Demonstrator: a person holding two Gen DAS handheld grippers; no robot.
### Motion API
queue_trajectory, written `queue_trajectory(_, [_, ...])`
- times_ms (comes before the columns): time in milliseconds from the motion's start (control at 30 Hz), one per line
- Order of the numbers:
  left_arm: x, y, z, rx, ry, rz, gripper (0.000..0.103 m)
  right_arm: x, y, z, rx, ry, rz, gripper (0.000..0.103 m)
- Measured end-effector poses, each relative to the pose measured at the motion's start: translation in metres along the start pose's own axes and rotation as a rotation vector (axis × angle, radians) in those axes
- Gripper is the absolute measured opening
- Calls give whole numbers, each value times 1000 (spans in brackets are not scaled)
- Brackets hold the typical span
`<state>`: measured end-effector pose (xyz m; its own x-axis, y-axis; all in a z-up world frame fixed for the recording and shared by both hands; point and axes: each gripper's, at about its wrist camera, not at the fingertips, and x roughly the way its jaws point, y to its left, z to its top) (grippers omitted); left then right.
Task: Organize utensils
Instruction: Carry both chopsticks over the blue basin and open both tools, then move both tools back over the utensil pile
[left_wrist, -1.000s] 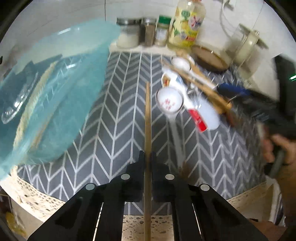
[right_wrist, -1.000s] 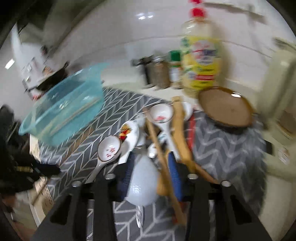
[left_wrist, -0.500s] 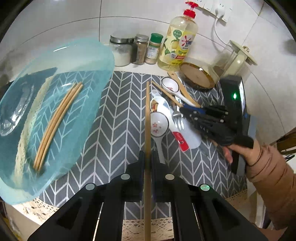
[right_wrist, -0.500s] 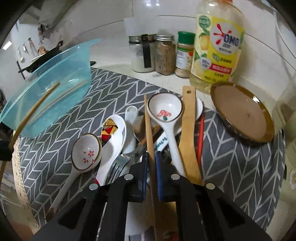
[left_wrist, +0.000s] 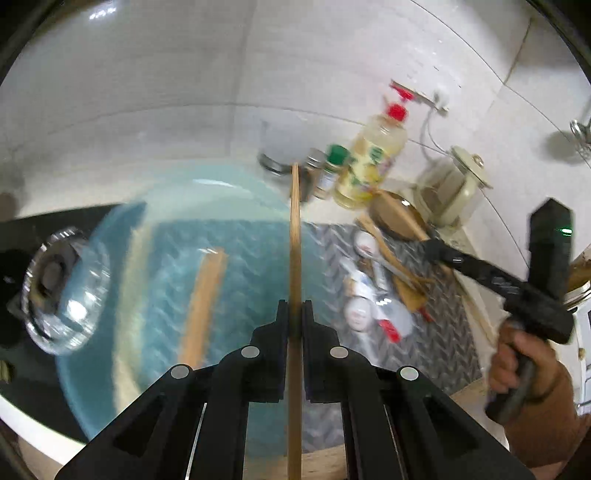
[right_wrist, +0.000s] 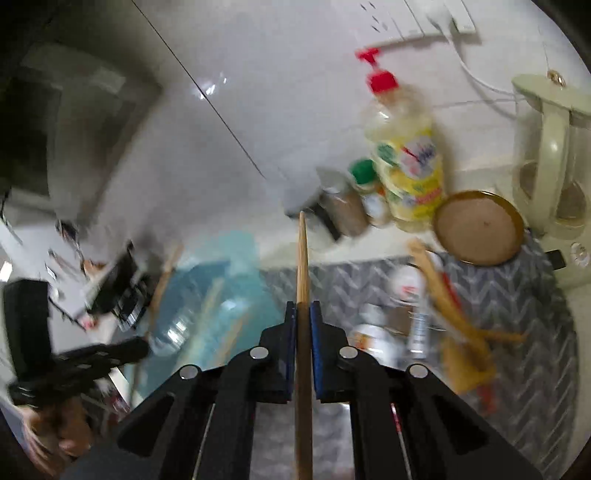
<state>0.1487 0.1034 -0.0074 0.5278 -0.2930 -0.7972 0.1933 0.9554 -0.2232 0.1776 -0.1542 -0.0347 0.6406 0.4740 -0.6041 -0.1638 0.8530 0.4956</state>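
Since before: both my hands have lifted; my right fingers (right_wrist: 303, 306), then wide over the pile, have clamped one chopstick (right_wrist: 302, 258).
Left view: my left fingers (left_wrist: 294, 306) grip another chopstick (left_wrist: 294, 229), centre frame, tilted down over the blue basin (left_wrist: 155, 236) for dropping.
Right view: the chopstick runs up mid-frame; the utensil pile (right_wrist: 436, 306) lies right on the bench.

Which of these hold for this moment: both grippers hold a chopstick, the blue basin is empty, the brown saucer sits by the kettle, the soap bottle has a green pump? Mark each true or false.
1. The left gripper and the right gripper are each shut on a wooden chopstick. True.
2. The blue plastic basin is empty. False: wooden chopsticks lie in it.
3. The brown saucer sits beside the kettle. True.
4. The yellow dish soap bottle has a green pump. False: its pump is red.
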Motion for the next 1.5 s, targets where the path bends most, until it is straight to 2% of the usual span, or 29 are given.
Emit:
queue_trajectory(167, [-2,58,17,43,40,36,7,21,71,-12,81,-37,32,8])
queue_trajectory(233, [6,79,18,65,78,46,7,45,95,-24,124,-14,40,8])
queue_trajectory(367, [33,111,14,50,148,26,7,94,122,-39,155,65,-10,8])
queue_trajectory(533, [67,130,11,-6,207,-22,7,141,130,-56,201,148,-106,8])
queue_trajectory(733, [90,132,3,3,245,-26,9,164,125,-63,207,227,-242,9])
queue_trajectory(800, [93,131,1,1,248,-29,9,167,126,-64,200,243,-255,9])
queue_trajectory(867, [95,130,2,-5,249,-22,18,165,126,-61,193,234,-264,9])
queue_trajectory(933, [90,128,3,0,235,-14,19,159,127,-57,176,227,-260,9])
queue_trajectory(1033, [63,116,12,6,176,-33,19,124,129,-39,144,138,-216,9])
queue_trajectory(1100, [33,97,22,33,102,-64,26,87,129,-18,111,49,-191,9])
queue_trajectory(1167, [0,69,31,81,13,-89,48,40,127,7,50,-60,-192,10])
queue_trajectory(1200, [-20,48,34,117,-42,-107,49,21,124,17,23,-102,-207,12])
queue_trajectory(1267, [-39,15,33,160,-81,-148,50,-12,114,32,-28,-175,-239,25])
queue_trajectory(1333, [-46,-17,24,191,-93,-180,54,-40,92,38,-75,-230,-267,47])
queue_trajectory(1400, [-37,-55,9,221,-80,-188,59,-50,71,36,-107,-246,-275,49])
queue_trajectory(1500, [0,-99,-13,236,-20,-175,59,-51,26,25,-141,-199,-283,49])
